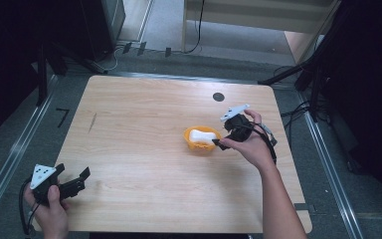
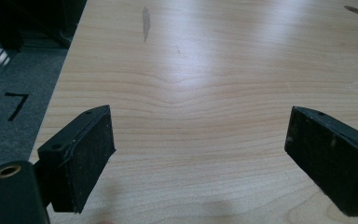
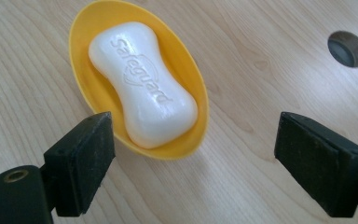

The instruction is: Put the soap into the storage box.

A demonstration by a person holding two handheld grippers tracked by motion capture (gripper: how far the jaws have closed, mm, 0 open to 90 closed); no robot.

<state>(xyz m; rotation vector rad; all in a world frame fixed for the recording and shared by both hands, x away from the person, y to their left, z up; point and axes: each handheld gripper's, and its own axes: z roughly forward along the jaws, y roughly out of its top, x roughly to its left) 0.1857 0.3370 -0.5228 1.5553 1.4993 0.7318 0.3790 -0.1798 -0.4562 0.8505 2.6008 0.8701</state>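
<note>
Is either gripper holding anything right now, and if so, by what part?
Nothing is held. Both the left gripper and right gripper are open; the white soap bar lies in its yellow oval dish.

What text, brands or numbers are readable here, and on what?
"Safeguard": embossed on the white soap lying in the yellow dish.
"7": black mark on the grey floor left of the table; it could be just a tape corner mark.
Nothing else legible; no labels can be made out on either gripper.
</note>
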